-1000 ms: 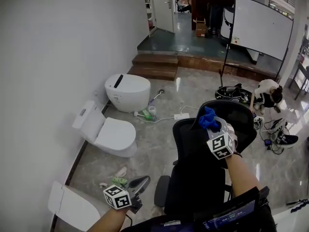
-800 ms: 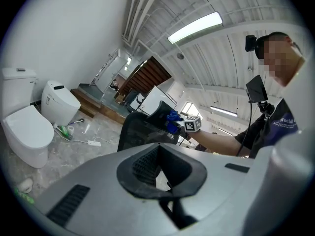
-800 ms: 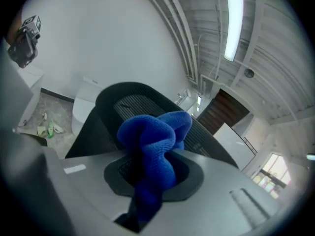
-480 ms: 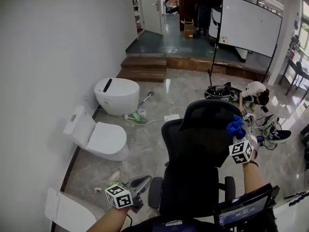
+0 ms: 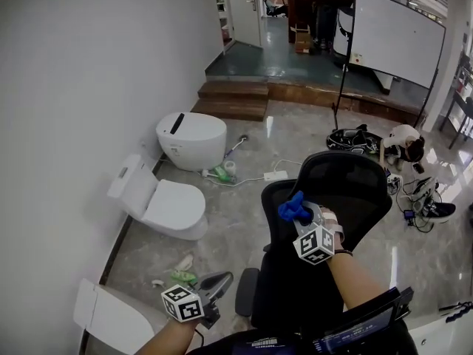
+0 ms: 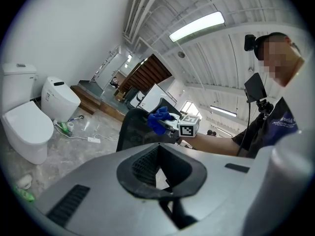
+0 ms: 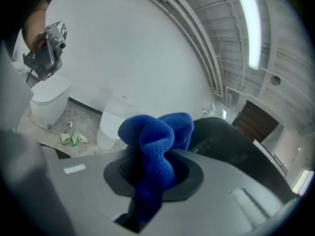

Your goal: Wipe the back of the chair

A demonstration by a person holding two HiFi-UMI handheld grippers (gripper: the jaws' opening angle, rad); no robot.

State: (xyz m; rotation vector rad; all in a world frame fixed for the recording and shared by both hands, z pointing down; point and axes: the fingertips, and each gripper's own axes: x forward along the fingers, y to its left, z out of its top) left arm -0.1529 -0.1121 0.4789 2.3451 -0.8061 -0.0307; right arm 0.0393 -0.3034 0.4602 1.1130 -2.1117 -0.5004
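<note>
head view: your right gripper, clamped on the blue cloth, has swung from the right edge of the chair back to its upper left, so you're mid-sweep. your left gripper hangs low, left of the chair.

left gripper view: jaws together, empty.

right gripper view: cloth bunched against the chair back. the only container, the toilet left of the chair, has its lid down.
</note>
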